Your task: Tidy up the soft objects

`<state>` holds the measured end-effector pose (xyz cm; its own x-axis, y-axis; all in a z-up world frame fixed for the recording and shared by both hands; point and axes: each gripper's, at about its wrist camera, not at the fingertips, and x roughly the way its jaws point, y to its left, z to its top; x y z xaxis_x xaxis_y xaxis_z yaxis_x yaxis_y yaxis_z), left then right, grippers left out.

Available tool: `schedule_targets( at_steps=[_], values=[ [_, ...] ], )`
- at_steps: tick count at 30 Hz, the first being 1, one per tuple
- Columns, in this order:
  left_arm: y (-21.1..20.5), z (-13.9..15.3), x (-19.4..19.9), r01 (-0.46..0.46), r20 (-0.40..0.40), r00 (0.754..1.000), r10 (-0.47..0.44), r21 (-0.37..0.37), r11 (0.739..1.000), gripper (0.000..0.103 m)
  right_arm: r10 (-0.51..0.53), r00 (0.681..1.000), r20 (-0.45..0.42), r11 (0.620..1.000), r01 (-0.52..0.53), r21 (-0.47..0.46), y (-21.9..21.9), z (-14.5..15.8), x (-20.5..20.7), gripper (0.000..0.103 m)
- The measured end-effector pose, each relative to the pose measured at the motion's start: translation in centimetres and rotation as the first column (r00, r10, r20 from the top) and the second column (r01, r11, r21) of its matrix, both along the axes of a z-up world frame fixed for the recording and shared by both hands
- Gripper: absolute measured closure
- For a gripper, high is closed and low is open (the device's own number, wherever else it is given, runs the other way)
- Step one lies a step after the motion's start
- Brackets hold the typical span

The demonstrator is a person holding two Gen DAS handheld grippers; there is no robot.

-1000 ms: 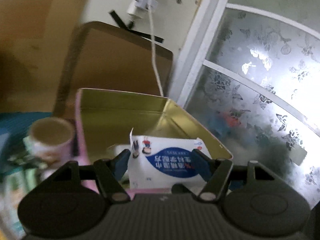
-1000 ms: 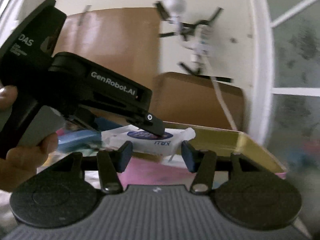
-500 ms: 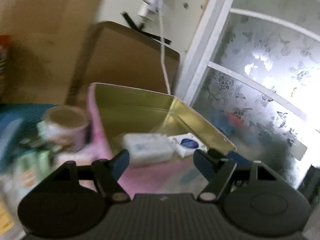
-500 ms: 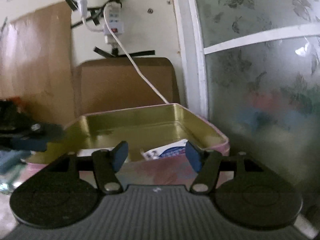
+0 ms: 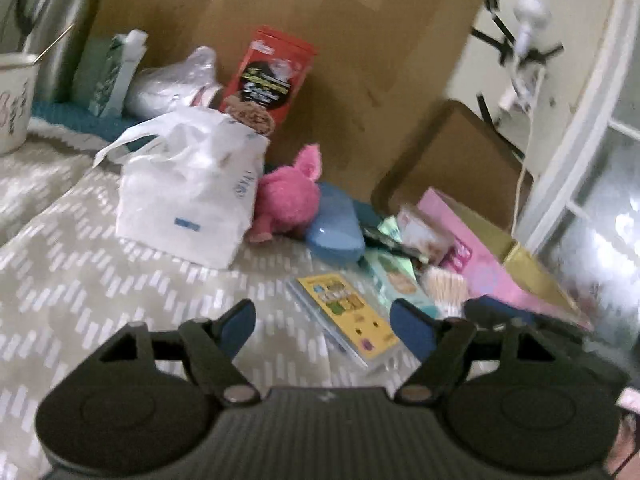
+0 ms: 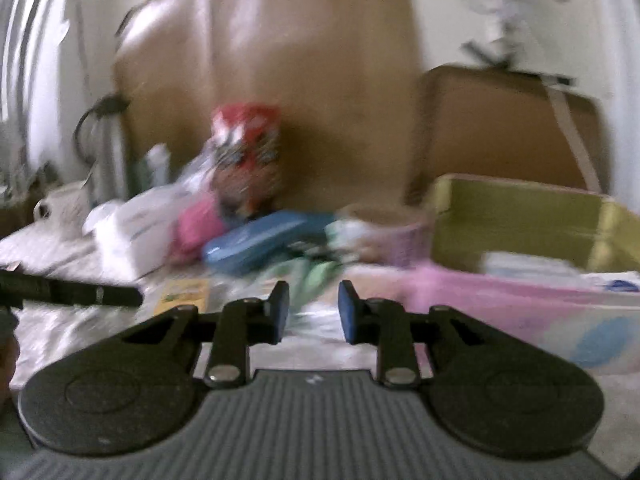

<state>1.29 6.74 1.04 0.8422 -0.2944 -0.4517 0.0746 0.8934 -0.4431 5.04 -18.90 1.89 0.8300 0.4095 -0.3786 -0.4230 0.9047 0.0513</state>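
Observation:
My left gripper (image 5: 324, 326) is open and empty above the patterned cloth (image 5: 80, 272). Ahead of it lie a white tissue pack (image 5: 188, 196), a pink plush toy (image 5: 290, 200) and a blue case (image 5: 334, 228). The pink tin (image 5: 500, 268) with a gold inside stands at the right. My right gripper (image 6: 313, 312) is open with a narrow gap and empty. In its blurred view the tin (image 6: 520, 220) is at the right with white tissue packs (image 6: 532, 268) inside. The plush (image 6: 196, 228) and blue case (image 6: 260, 240) lie ahead.
A red snack can (image 5: 268, 80), a yellow card packet (image 5: 348, 316), cotton swabs (image 5: 444, 284) and a small cup (image 5: 424, 232) lie about. A white mug (image 5: 12, 100) and a metal kettle (image 5: 52, 28) stand far left. Brown boards (image 5: 320, 60) lean on the wall. The left gripper (image 6: 68, 292) shows at the right view's left.
My left gripper let go of the tissue pack into the tin, then swung left to face the clutter on the cloth. My right gripper also turned left away from the tin.

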Motion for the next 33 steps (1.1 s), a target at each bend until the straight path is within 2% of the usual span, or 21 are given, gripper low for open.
schedule_targets(
  at_steps=[1,3,5,7,10,12,13,14,15,21,28,30,32,33],
  values=[
    [0.1,0.0,0.1,0.008,0.004,1.0,-0.008,-0.012,1.0,0.026,0.002,1.0,-0.007,1.0,-0.002,-0.02,0.9,-0.1,0.6,0.072],
    [0.0,0.1,-0.2,0.028,0.028,0.999,-0.028,-0.011,1.0,0.026,-0.001,0.999,-0.036,0.999,-0.001,-0.052,2.4,-0.2,1.9,0.063],
    [-0.4,0.2,-0.4,0.041,0.052,0.998,-0.041,0.007,0.999,0.024,-0.014,0.999,-0.05,0.997,0.01,-0.071,3.4,-0.2,3.3,0.046],
    [-0.8,0.2,-0.9,0.039,0.076,0.996,-0.04,0.025,0.999,0.021,-0.029,0.995,-0.094,0.993,0.018,-0.114,4.6,-0.5,4.6,0.037],
    [-1.1,0.4,-1.4,0.037,0.103,0.994,-0.041,0.042,0.998,0.02,-0.04,0.98,-0.196,0.987,0.008,-0.163,6.0,-1.7,8.0,0.037],
    [-1.0,0.4,-1.5,0.032,0.108,0.993,-0.037,0.046,0.998,0.02,-0.039,0.973,-0.229,0.995,0.017,-0.098,5.4,-1.9,9.1,0.036],
    [-0.9,0.4,-1.5,0.032,0.108,0.993,-0.036,0.042,0.999,0.02,-0.036,0.97,-0.241,0.996,0.015,-0.088,5.2,-1.7,9.2,0.044],
    [-0.8,0.4,-1.5,0.032,0.107,0.994,-0.035,0.035,0.999,0.018,-0.038,0.968,-0.247,0.997,0.019,-0.08,5.0,-1.4,8.8,0.055],
    [-0.6,0.4,-1.3,0.033,0.105,0.994,-0.036,0.029,0.999,0.018,-0.03,0.968,-0.248,0.997,0.01,-0.08,5.0,-1.4,8.4,0.056],
    [-0.3,0.1,-0.9,0.027,0.077,0.997,-0.027,0.003,1.0,0.017,0.115,0.974,-0.196,0.987,-0.134,-0.086,3.4,-1.1,0.8,0.057],
    [-0.1,0.0,-0.3,0.034,0.052,0.998,-0.035,0.008,0.999,0.017,0.287,0.948,-0.134,0.944,-0.304,-0.127,0.1,-1.6,-6.6,0.056],
    [0.1,-0.1,-0.1,0.037,0.047,0.998,-0.038,0.011,0.999,0.017,0.275,0.954,-0.12,0.949,-0.29,-0.126,-0.9,-1.8,-7.1,0.053],
    [0.1,0.0,-0.2,0.037,0.045,0.998,-0.038,0.017,0.999,0.017,0.229,0.966,-0.118,0.966,-0.241,-0.096,-1.6,-1.8,-7.6,0.039],
    [0.2,0.1,-0.2,0.04,0.044,0.998,-0.041,0.021,0.999,0.017,0.218,0.969,-0.118,0.972,-0.227,-0.067,-2.2,-1.9,-7.8,0.038]
  ],
)
